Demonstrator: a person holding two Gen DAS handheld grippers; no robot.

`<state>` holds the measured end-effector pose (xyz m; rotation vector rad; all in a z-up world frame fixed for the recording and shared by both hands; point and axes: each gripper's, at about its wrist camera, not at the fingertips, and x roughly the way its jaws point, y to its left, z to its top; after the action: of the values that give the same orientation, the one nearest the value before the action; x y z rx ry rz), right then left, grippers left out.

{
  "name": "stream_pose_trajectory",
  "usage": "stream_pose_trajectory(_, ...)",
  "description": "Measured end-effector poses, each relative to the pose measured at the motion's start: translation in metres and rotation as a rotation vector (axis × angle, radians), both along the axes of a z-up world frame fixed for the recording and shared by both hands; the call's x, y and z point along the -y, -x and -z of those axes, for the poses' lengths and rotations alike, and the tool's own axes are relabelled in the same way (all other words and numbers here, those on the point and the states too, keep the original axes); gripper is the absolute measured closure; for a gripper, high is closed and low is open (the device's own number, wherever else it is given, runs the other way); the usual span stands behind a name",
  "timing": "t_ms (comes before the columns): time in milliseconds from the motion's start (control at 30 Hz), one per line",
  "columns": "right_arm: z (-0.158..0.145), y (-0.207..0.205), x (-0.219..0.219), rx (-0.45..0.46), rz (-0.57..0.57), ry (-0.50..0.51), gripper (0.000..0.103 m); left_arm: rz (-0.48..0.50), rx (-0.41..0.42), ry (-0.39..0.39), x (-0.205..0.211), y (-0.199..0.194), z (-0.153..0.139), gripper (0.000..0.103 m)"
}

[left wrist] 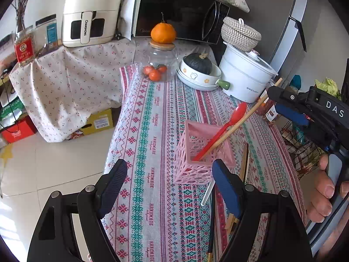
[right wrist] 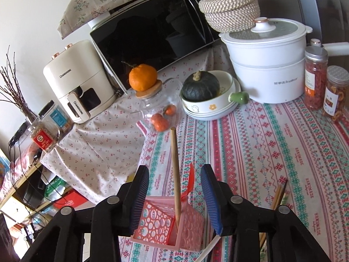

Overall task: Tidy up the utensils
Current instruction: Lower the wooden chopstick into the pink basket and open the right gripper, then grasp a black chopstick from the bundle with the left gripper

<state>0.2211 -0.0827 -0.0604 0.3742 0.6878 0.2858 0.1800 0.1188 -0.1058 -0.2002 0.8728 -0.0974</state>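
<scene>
Wooden chopstick (right wrist: 175,174) stands apparently free between the parted right gripper (right wrist: 175,198), in the pink holder (right wrist: 163,224).

We see a pink plastic holder (left wrist: 201,150) with openwork, perforated walls, and in it a glossy red plastic spoon (left wrist: 231,122) and a matt wooden chopstick (right wrist: 175,174). The tablecloth (left wrist: 152,174) looks like woven cloth with a printed pattern, matt. The gripper pads (right wrist: 208,196) are blue, ribbed and rubber-like, on black matt plastic arms. The microwave door (right wrist: 152,35) is dark and glossy, the jar (right wrist: 159,107) is clear glass with a wooden lid, and the basket (right wrist: 231,8) is coarse woven rope
</scene>
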Motion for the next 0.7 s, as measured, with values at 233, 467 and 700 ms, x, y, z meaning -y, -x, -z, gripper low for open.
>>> stream_pose_trajectory(233,-0.007,0.023,0.027,-0.022,0.0,0.047,0.026,0.061,-0.103,0.031,0.015,0.003,0.013,0.02)
stream_pose_trajectory(467,0.009,0.04,0.054,-0.097,0.018,0.147,0.015,0.141,-0.252,0.045,0.042,0.008,0.039,0.02)
stream_pose_trajectory(700,0.046,0.045,0.073,-0.282,0.035,0.264,0.013,0.186,-0.389,0.0,0.064,0.009,0.071,0.02)
